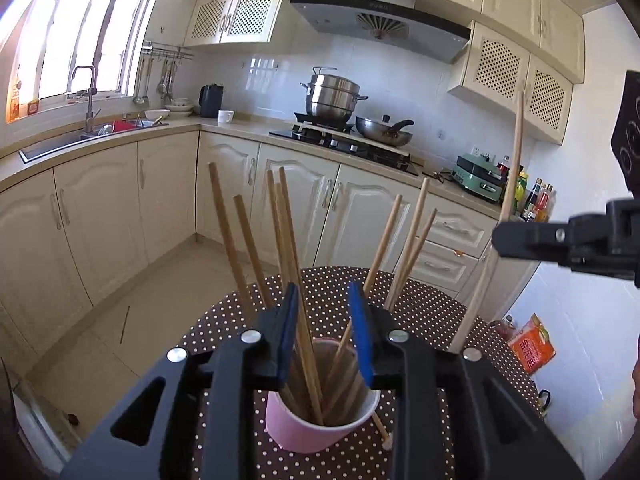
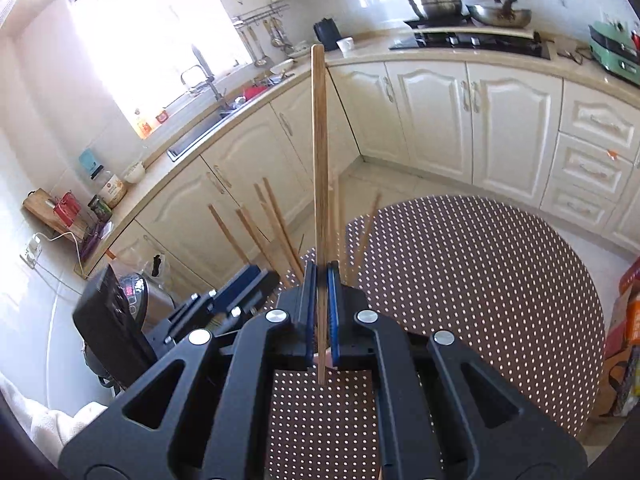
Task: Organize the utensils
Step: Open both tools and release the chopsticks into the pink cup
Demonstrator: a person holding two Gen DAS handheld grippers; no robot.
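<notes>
- In a cream-cabinet kitchen, a pink cup (image 1: 320, 420) stands on a round surface (image 1: 420, 312) covered in brown cloth with white dots, holding a fan of wooden chopsticks (image 1: 298, 280) that lean outward to both sides.
- The left hand-held gripper (image 1: 326, 332) hangs directly over the cup, its blue pads parted; several chopsticks rise through the gap between the jaws, and the pads press on none of them.
- The right hand-held gripper (image 2: 321, 312) is clenched on a single chopstick (image 2: 319, 168), which stands nearly upright between its blue pads, its lower end poking out just below them.
- Seen from the left wrist, that chopstick (image 1: 514, 168) is held to the right of the cup, above the surface's edge.
- One more chopstick (image 1: 380, 428) lies on the cloth, just beside the cup's base.
</notes>
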